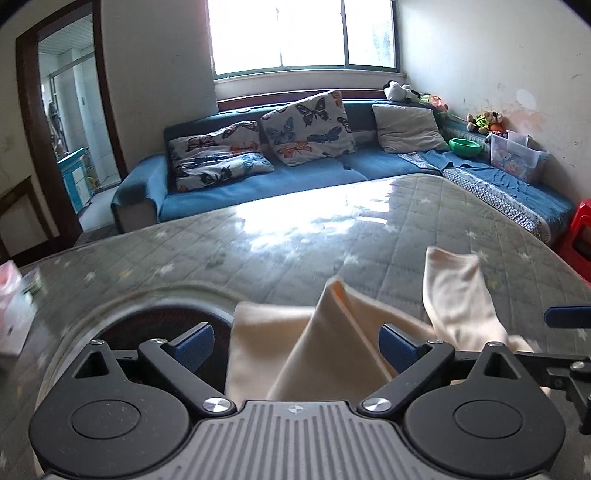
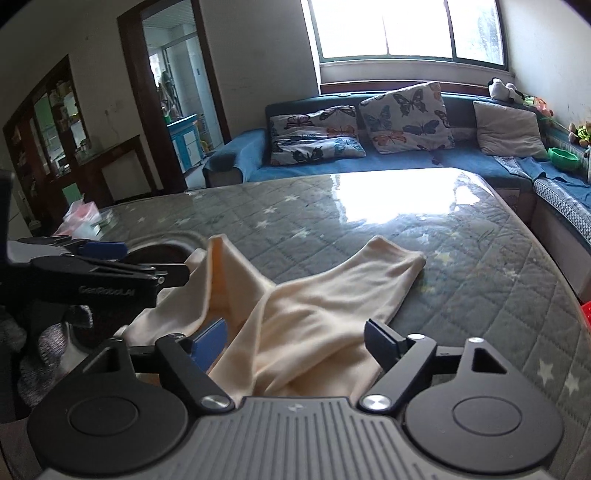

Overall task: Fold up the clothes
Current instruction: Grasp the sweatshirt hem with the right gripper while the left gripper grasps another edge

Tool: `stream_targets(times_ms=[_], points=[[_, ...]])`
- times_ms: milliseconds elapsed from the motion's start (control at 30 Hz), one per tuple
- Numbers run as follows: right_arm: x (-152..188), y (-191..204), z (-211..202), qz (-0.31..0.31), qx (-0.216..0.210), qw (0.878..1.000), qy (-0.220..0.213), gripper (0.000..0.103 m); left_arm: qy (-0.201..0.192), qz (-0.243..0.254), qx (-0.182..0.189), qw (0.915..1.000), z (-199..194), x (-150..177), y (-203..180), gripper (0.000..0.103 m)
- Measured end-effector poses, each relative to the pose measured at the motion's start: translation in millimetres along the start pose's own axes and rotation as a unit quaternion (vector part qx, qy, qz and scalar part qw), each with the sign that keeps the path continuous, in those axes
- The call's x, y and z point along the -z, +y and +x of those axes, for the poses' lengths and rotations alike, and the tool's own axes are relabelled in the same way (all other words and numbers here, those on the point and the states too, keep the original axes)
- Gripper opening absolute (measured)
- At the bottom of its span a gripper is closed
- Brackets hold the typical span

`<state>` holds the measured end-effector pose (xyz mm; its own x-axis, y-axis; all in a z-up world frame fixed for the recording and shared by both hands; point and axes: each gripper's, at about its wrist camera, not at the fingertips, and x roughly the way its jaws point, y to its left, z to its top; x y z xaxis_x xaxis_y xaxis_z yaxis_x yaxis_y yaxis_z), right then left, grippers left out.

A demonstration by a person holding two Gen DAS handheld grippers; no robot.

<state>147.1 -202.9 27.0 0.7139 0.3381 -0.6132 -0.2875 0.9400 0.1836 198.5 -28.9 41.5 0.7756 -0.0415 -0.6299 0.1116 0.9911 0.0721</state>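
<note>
The cream, soft knit garment (image 2: 303,317) lies rumpled on the grey quilted, star-printed tabletop (image 2: 461,266); I judge it light and limp. Both my left tongs (image 1: 295,345) and right tongs (image 2: 295,341) gape wide over it, holding nothing; I'd pinch a hem edge.

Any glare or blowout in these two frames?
Left wrist: window blown out white, its glare streaked across the table cover. Right wrist: same blown-out window, a hard glare patch on the cover; cream garment evenly lit.
</note>
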Motion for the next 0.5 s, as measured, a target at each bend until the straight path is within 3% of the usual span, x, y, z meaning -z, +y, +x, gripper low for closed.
stream_targets(times_ms=[200,300,367,467,500], points=[[-27,-22,24,0.014,0.005,1.0,0.003,0.076,0.024,0.01,0.013,0.9996,41,-17,-2,0.091],[-40,-34,43,0.02,0.017,1.0,0.012,0.073,0.043,0.006,0.028,0.9987,57,-17,-2,0.073],[-46,-39,56,0.024,0.021,0.999,0.02,0.07,0.053,-0.001,0.046,0.9975,63,-15,0,0.046],[-54,-45,80,0.025,0.03,0.999,0.035,0.067,0.055,-0.006,0.07,0.996,64,-12,2,0.021],[-56,-45,88,0.021,0.032,0.998,0.041,0.067,0.054,-0.007,0.075,0.9957,63,-11,2,0.017]])
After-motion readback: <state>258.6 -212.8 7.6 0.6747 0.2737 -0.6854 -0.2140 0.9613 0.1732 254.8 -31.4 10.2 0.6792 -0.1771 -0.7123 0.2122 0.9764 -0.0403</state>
